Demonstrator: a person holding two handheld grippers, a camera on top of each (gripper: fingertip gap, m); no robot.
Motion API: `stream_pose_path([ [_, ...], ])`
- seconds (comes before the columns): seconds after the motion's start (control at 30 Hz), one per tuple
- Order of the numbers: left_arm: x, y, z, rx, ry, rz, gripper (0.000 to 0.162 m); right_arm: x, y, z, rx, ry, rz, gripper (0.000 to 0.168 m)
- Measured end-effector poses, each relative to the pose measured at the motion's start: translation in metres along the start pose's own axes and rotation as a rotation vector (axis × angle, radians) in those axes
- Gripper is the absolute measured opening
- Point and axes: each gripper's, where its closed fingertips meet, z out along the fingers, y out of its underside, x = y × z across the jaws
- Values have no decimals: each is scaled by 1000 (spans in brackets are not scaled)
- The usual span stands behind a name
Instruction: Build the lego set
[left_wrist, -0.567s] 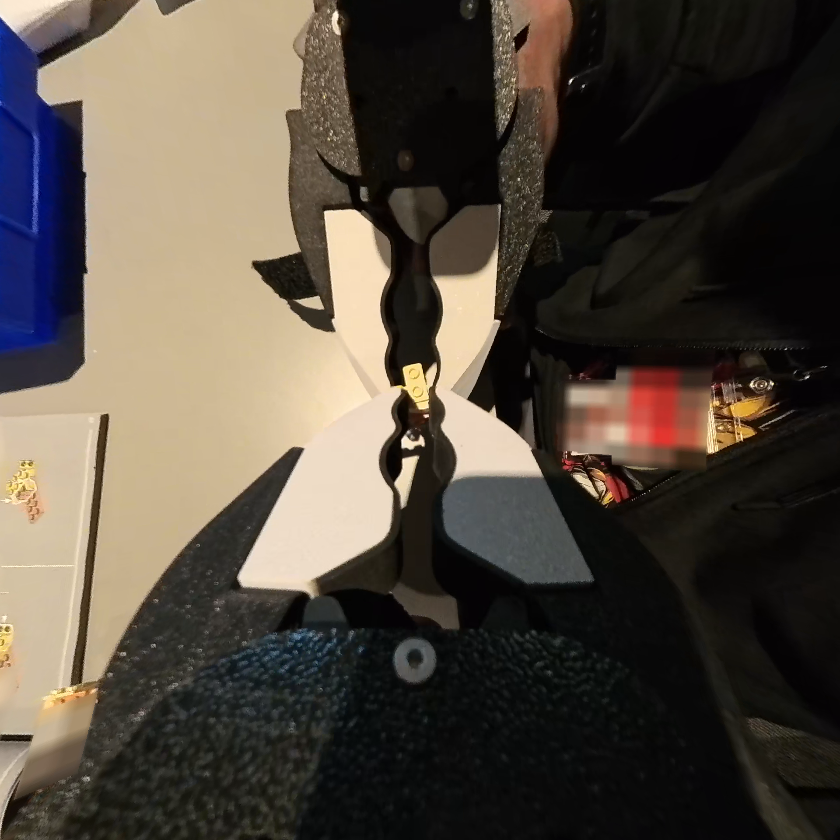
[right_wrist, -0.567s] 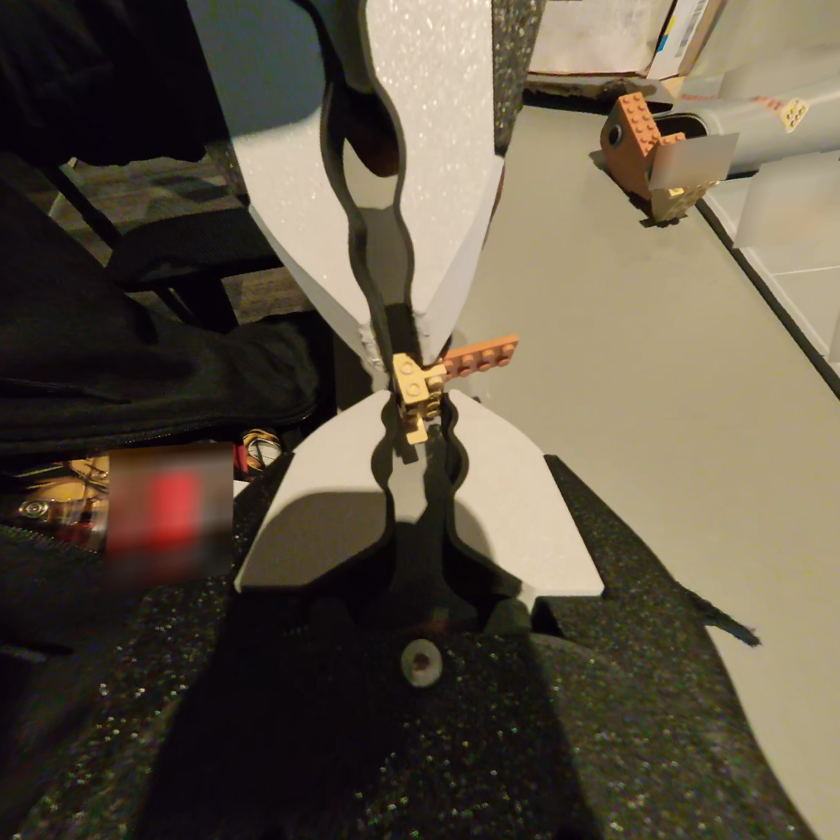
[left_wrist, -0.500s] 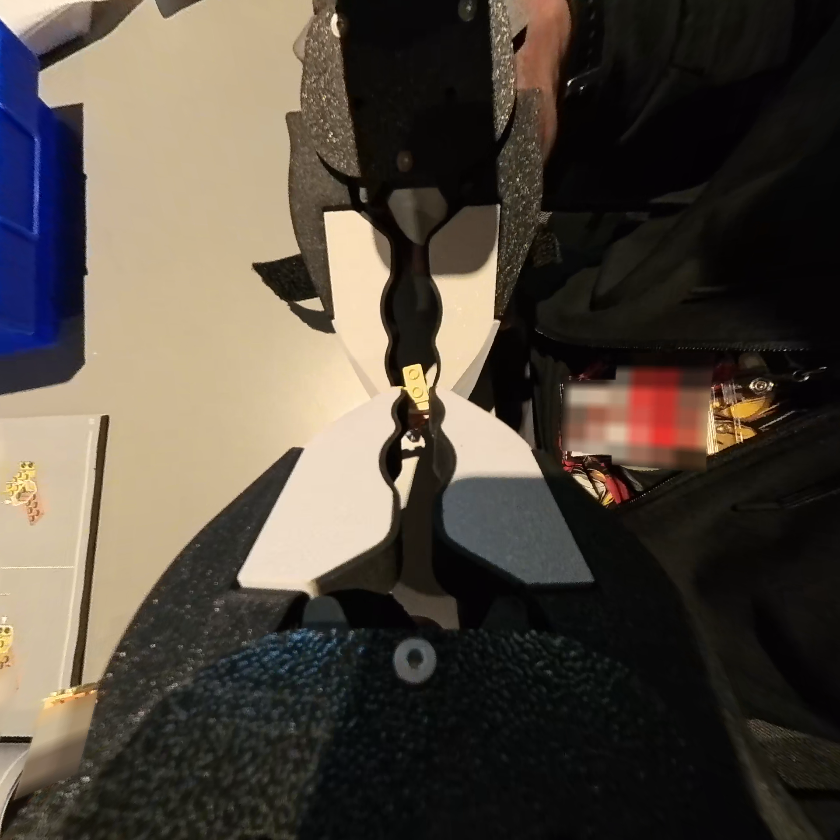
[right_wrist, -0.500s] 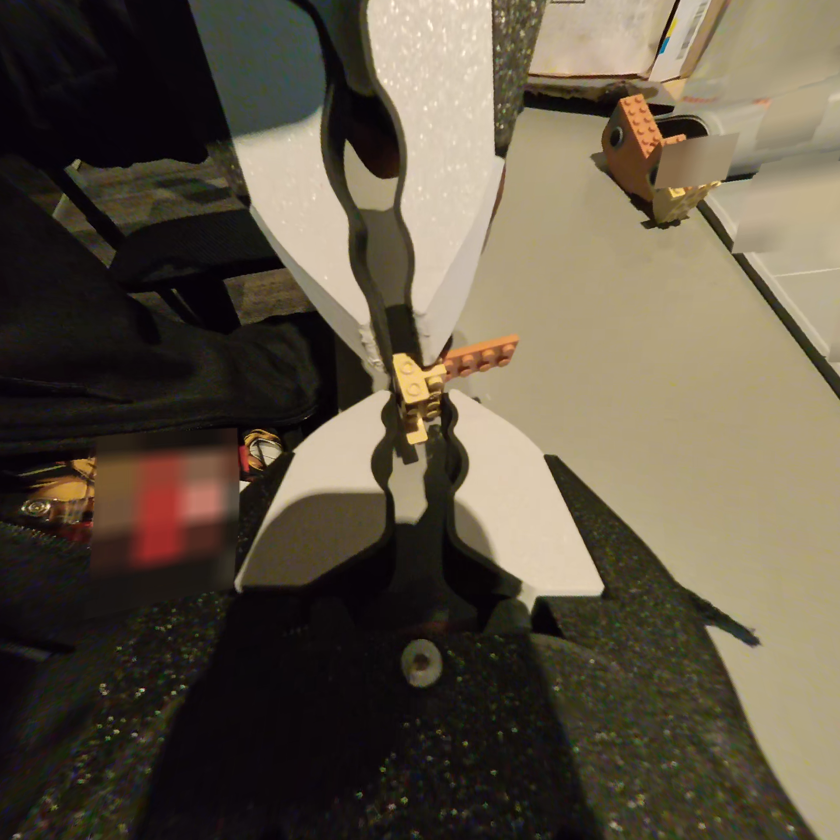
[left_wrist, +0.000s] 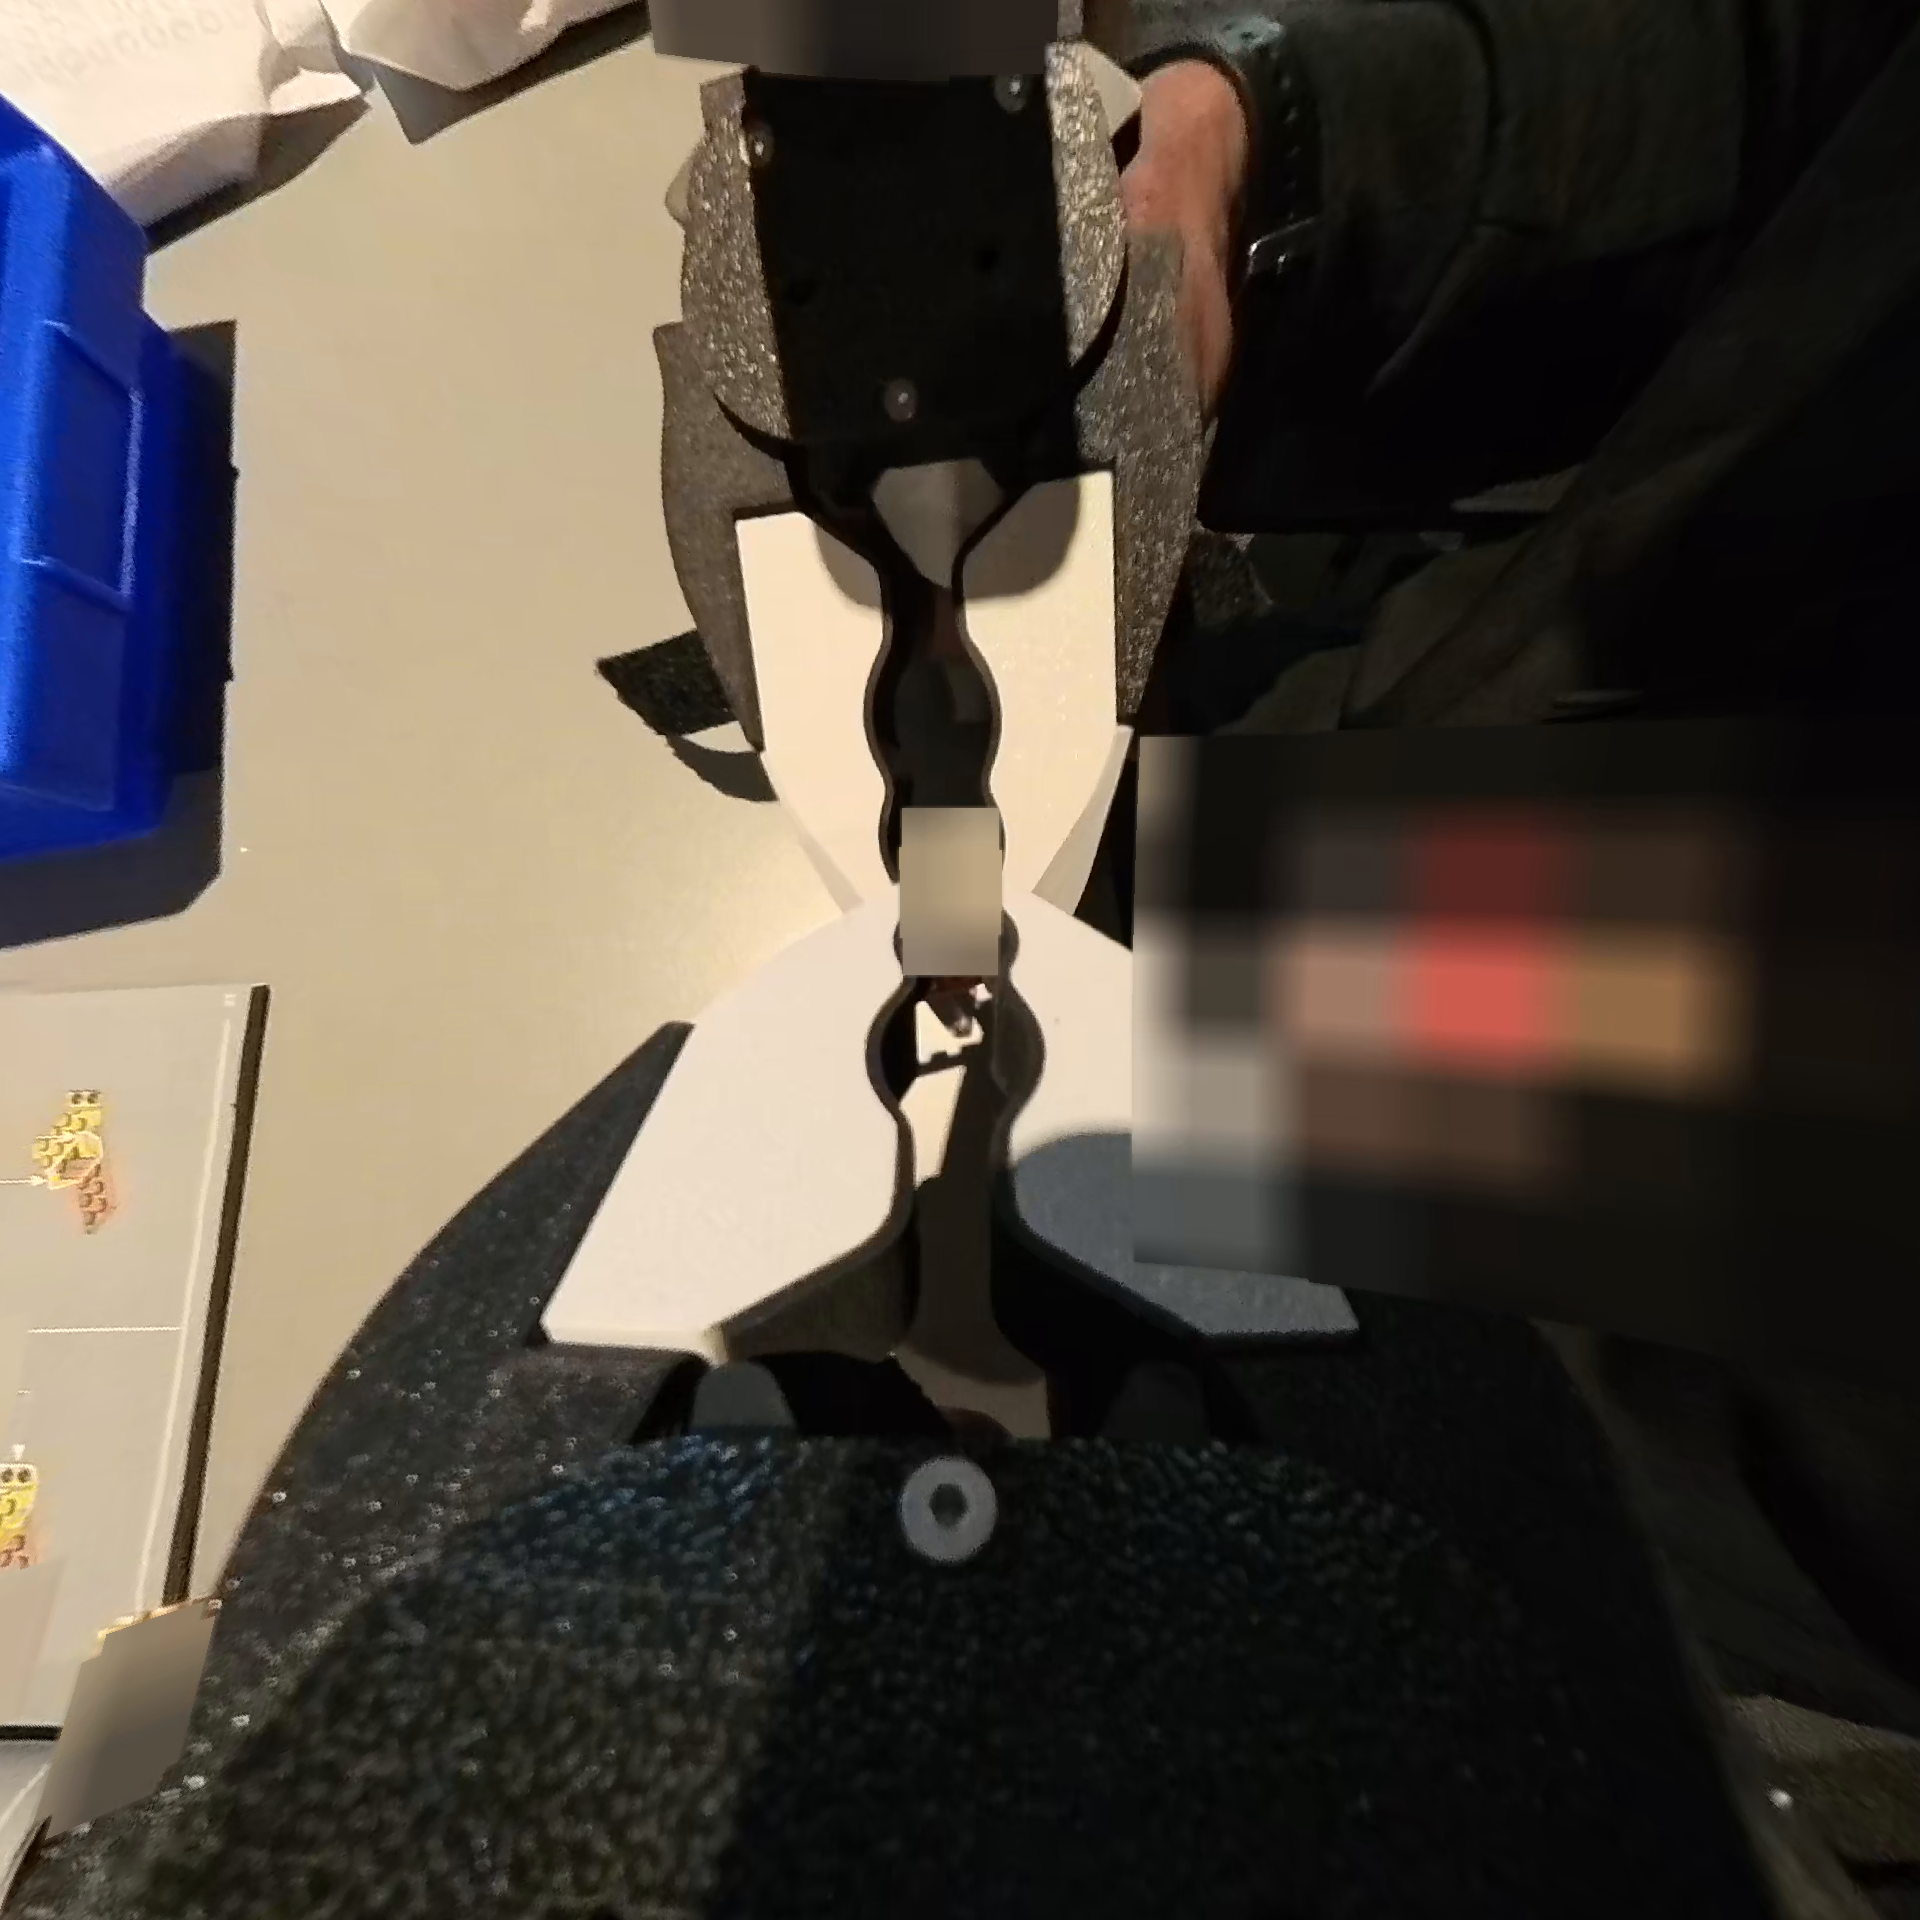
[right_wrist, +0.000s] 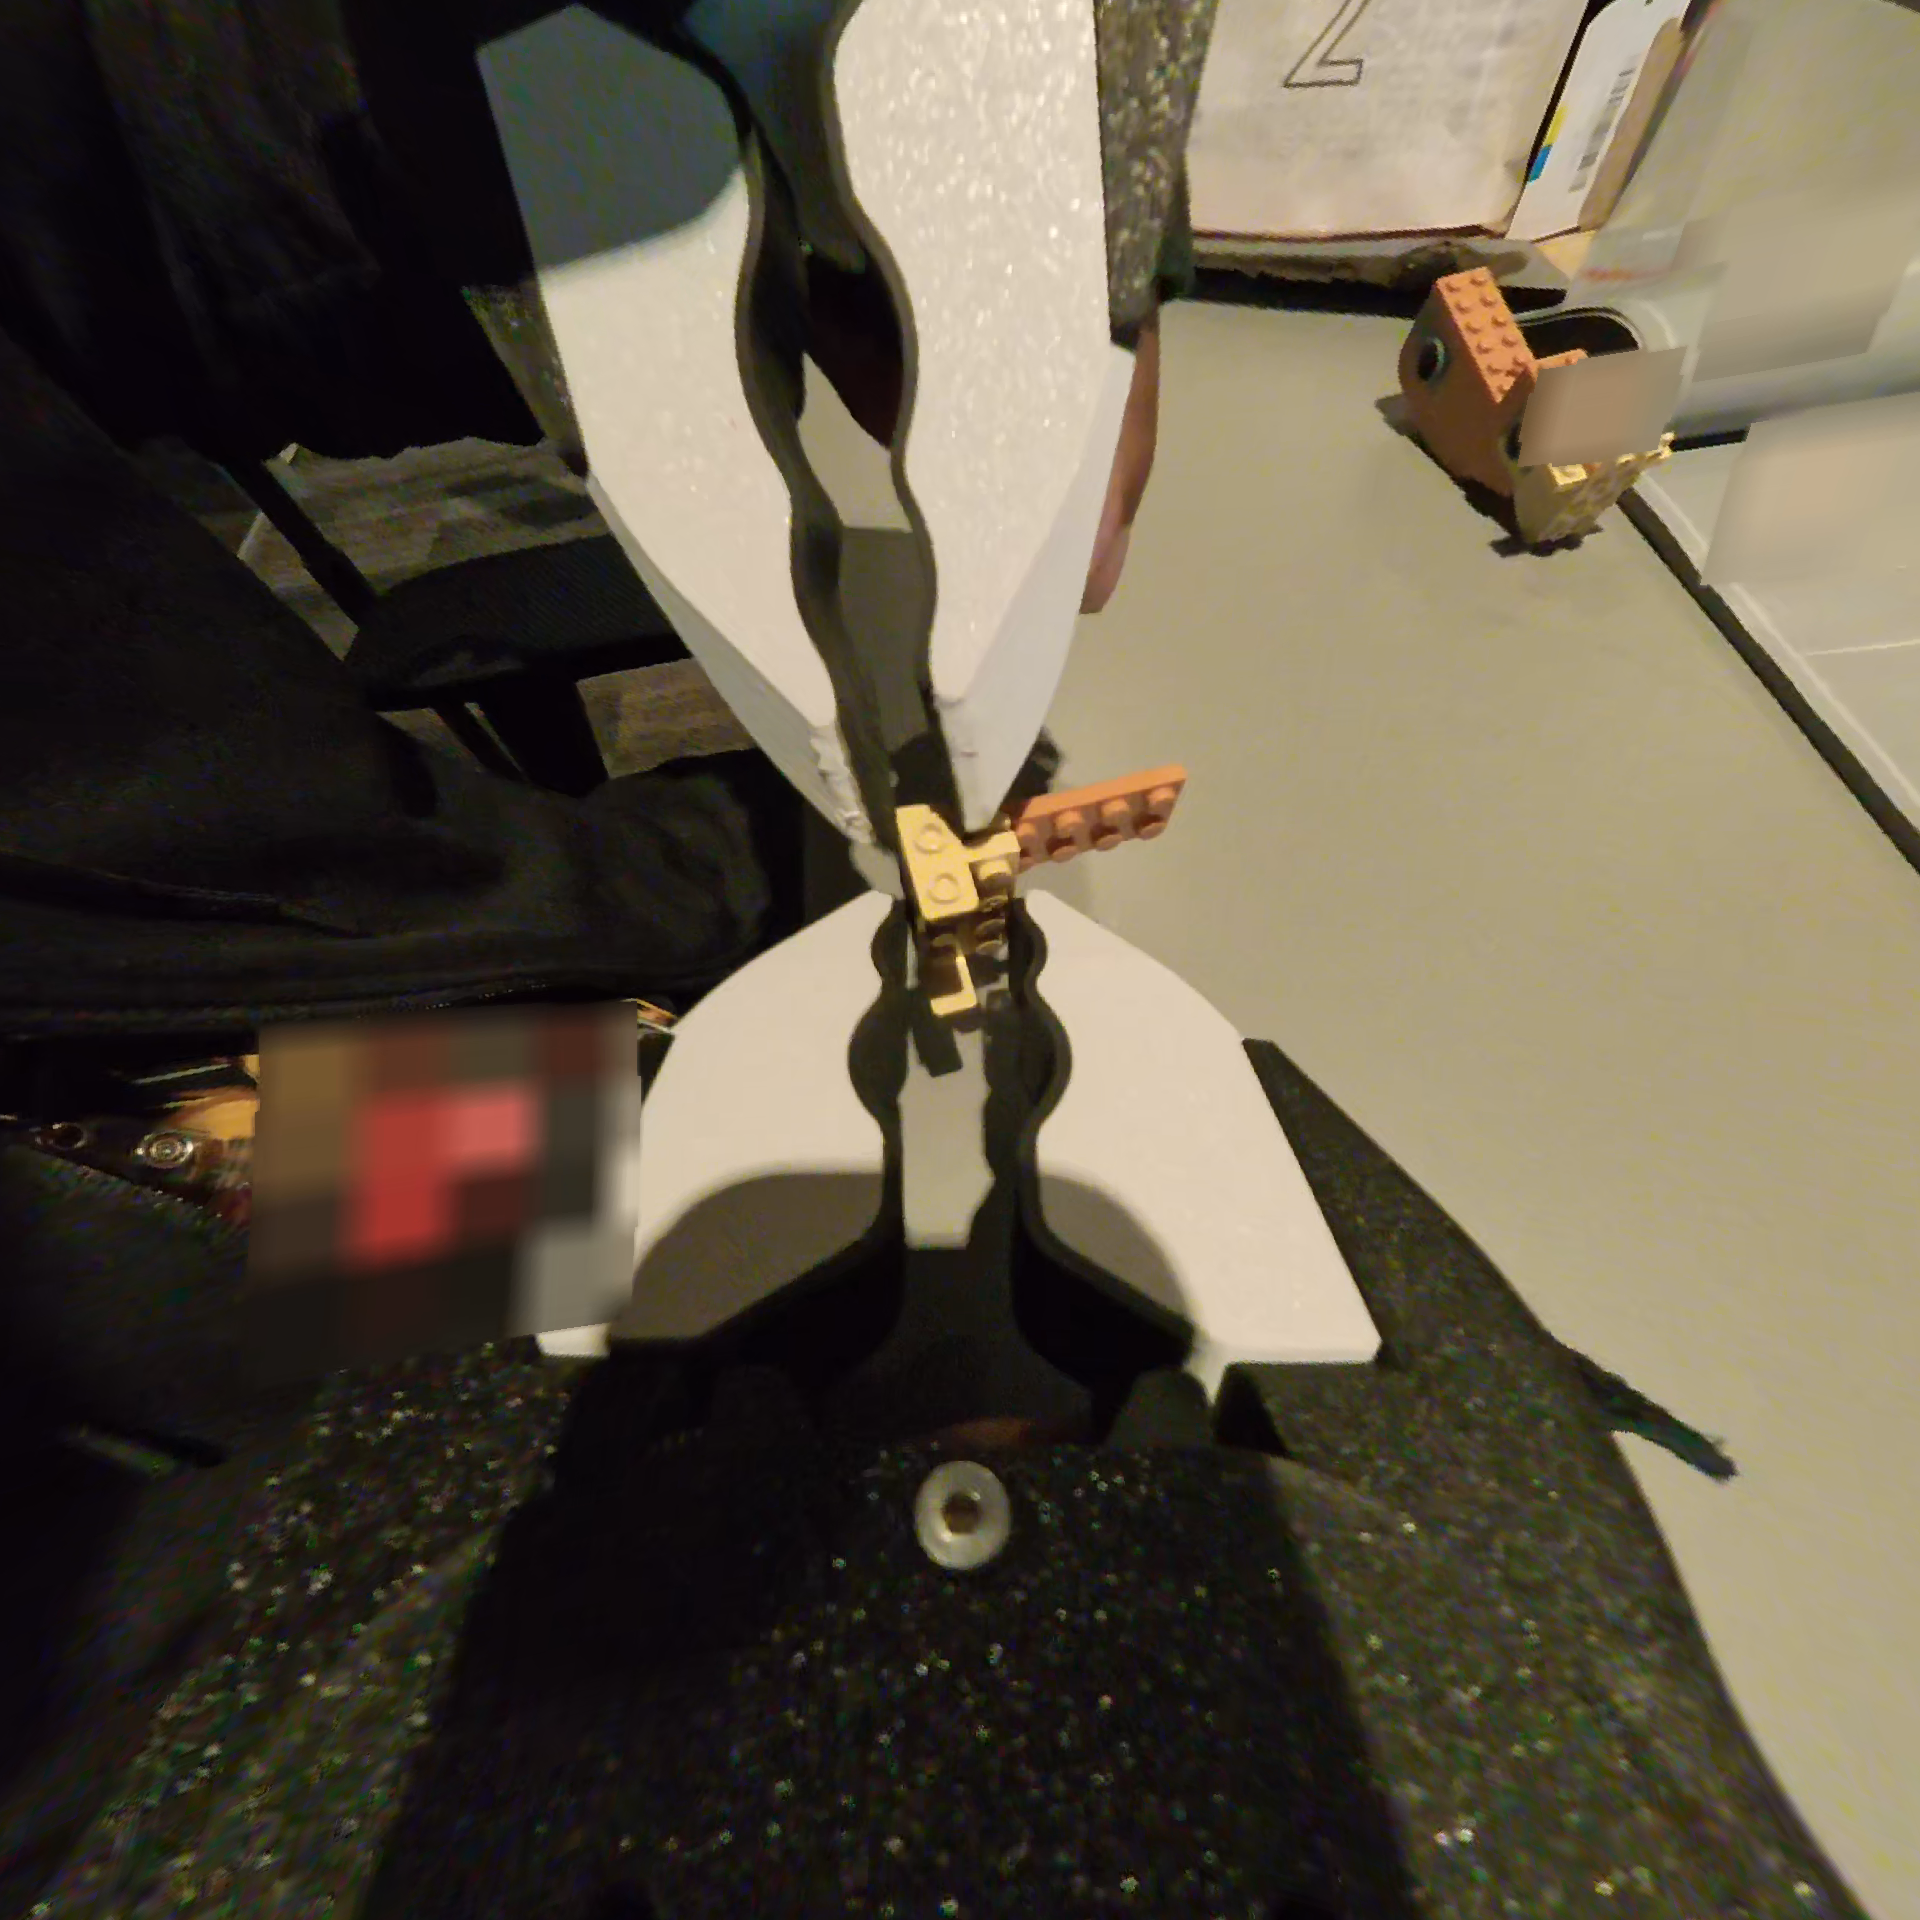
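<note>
right gripper (right_wrist: 951, 940): your near one in the right wrist view, narrow, white fingers (right_wrist: 1132, 1101) pinching the lower end of the tan piece (right_wrist: 943, 883).
left gripper (right_wrist: 914, 805): comes in from the top of that view, tip to tip with yours, nearly closed on the upper end of the same tan piece.
tan piece: held in the air between both tips, over the table edge; small studded stack, upright in the view.
orange plate (right_wrist: 1101, 816): joined to the tan piece, sticks out to the right past the left gripper's tip, free end clear.
left wrist view: left gripper (left_wrist: 951, 982) close together; a blur patch covers what sits at the tips, so the grip there can't be read from here. Right gripper (left_wrist: 940, 821) meets it from above.
table (right_wrist: 1403, 831): bare and open to the right of the tips; edge runs just under them, person's dark clothing beyond it.
booklet (left_wrist: 104, 1299): flat on the table, well left of the left gripper.
blue bin (left_wrist: 73, 540): far left, apart from the grippers.
brown build (right_wrist: 1475, 384): far right corner of the table, well away, part blurred.
</note>
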Motion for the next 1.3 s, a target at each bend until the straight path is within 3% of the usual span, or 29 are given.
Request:
stream_pose_path([
  [0.3, -1, -10, -10, 47, 0, 17, 12, -7, -6, -4, 54, -66, 25, 18],
  [0.5, -4, -9, -22, 21, 6, 129, 20, -11, -6, -5, 56, -110, 20, 18],
  [0.7, 7, -12, -22, 1, 122, 300, 29, -17, -4, -5, 40, -158, 12, 18],
  [0.9, 15, -6, -14, -90, 257, 423, 23, -25, 0, -4, 5, -208, -20, 18],
  [1.3, 25, -5, -4, -198, 491, 500, 18, -32, 4, -4, -25, -269, -43, 18],
])
